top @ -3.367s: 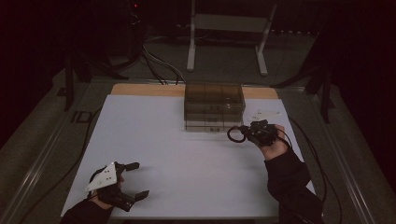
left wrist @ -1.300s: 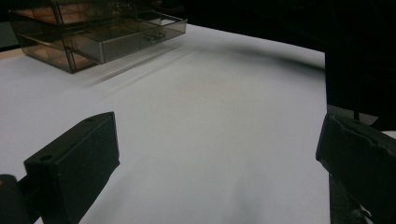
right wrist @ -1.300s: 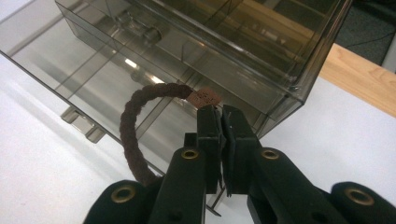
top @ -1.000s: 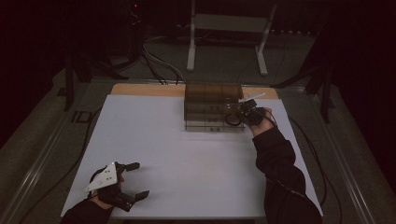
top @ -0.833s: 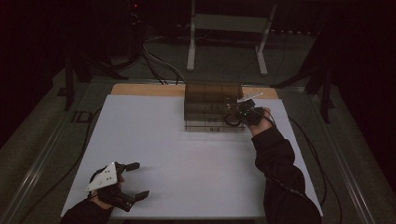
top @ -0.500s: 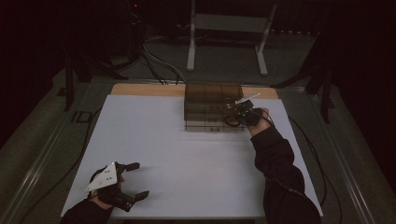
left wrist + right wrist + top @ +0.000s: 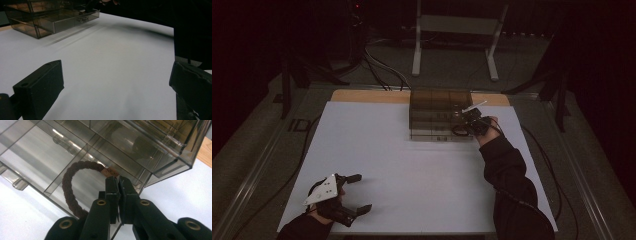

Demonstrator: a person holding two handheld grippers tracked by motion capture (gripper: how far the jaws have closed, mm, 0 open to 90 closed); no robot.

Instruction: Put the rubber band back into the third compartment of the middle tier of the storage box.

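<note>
Hair tie [image 7: 71, 191] of dark brown, fuzzy cord is pinched at its tan tag end between the fully closed jaws of the right gripper [image 7: 117, 182], and its loop is held out over the pulled-out bottom drawer [image 7: 37, 162] of the smoky clear plastic drawer organiser [image 7: 439, 115]. From the pinch point the loop curves away to the left and back down towards the gripper body, so its ring hangs above a drawer compartment; whether the cord touches the drawer floor cannot be told. A release here would probably drop it into that compartment. The left gripper [image 7: 347, 195] is rested on the white tabletop [image 7: 412, 175] at the near left, well apart from the organiser, with its jaws spread wide and nothing between them.
</note>
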